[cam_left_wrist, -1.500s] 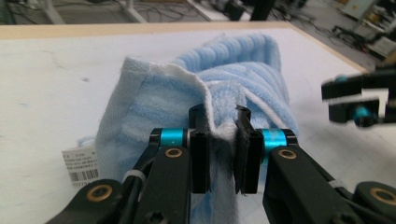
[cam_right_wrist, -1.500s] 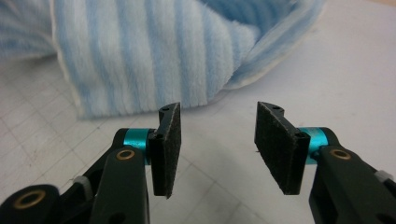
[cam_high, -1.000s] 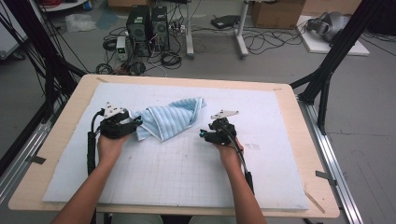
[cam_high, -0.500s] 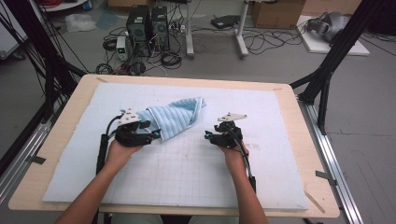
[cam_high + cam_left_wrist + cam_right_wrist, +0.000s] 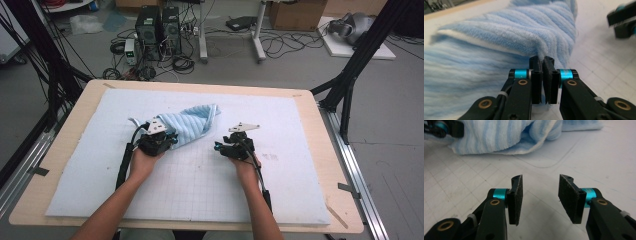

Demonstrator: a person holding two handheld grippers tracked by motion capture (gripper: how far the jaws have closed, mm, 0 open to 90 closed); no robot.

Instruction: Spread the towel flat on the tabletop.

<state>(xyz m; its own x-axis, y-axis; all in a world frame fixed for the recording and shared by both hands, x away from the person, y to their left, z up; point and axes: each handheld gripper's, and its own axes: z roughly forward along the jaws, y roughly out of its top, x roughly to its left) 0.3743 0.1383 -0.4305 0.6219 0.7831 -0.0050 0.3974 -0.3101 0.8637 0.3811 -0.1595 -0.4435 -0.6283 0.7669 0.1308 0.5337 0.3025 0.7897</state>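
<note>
Here, the left gripper [image 5: 543, 65] is seen clamped, its jaws pressed together on a thin fold of the blue striped towel [image 5: 499, 40], pinched only at the very edge of the cloth. The right gripper [image 5: 540, 195] is held with its jaws spread wide and nothing between them, poised above the white gridded mat [image 5: 549, 152] and well apart from the fabric. In the high view the towel [image 5: 192, 125] is found bunched in a loose heap on the mat [image 5: 200, 190], left of centre, with the left gripper [image 5: 167, 140] at its near edge and the right gripper [image 5: 222, 146] off to its side.

Since so little cloth is caught, the fold could be pulled free if the towel is dragged or lifted quickly, and the plush pile is likely to be slippery between the pads. More than one layer may also have been taken, so that the heap is moved as a lump rather than spread. If the free corner is approached badly by the open gripper, the mat alone may be nipped, or the cloth pushed away and crumpled further.
</note>
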